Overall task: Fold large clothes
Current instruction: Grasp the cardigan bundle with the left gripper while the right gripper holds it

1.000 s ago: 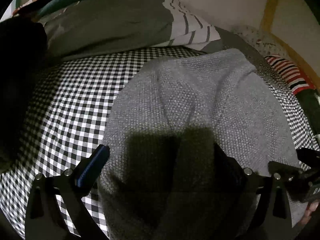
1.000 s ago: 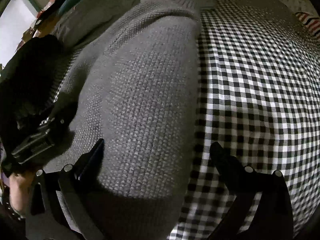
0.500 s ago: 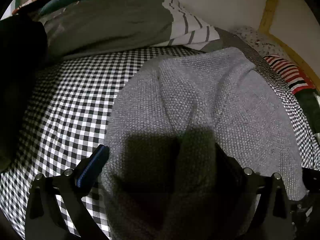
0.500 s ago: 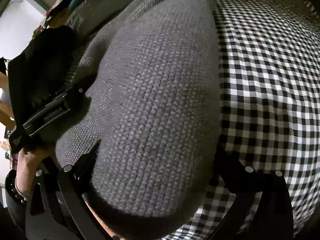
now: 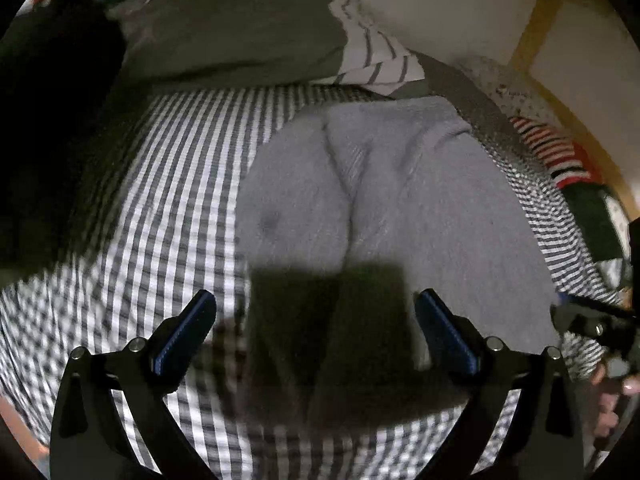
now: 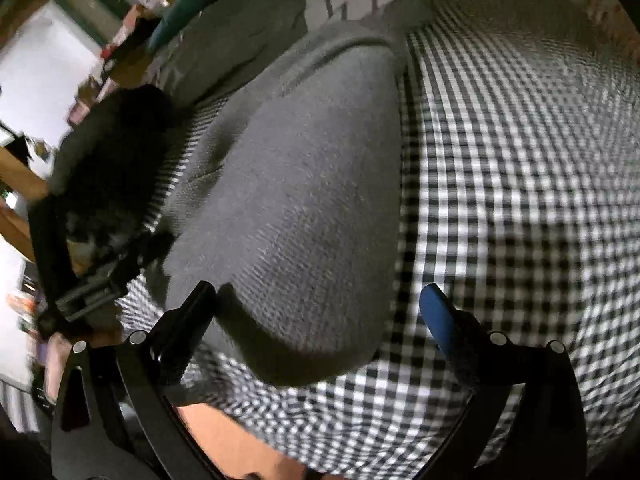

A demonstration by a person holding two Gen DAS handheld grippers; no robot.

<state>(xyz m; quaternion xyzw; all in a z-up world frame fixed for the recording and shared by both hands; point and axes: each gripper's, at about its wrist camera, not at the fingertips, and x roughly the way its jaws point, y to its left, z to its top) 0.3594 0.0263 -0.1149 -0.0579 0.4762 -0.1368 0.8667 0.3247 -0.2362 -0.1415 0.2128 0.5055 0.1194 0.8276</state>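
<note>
Left wrist, sweater (image 5: 400, 200) beyond parted tongs (image 5: 316, 312)

Left black two-finger gripper (image 5: 316, 312): matte angular arms, blue pads (image 5: 182, 334) lining the inner finger faces, silver screw heads at the pivots. Right black two-finger gripper (image 6: 318, 308): same build; one blue pad (image 6: 438, 316) visible, paired silver screws per arm.

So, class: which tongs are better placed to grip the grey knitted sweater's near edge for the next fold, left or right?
Right, probably. The right tongs stand open directly over the grey knitted sweater's near edge; the left tongs, also open, hover over its shadowed near-left corner.
</note>
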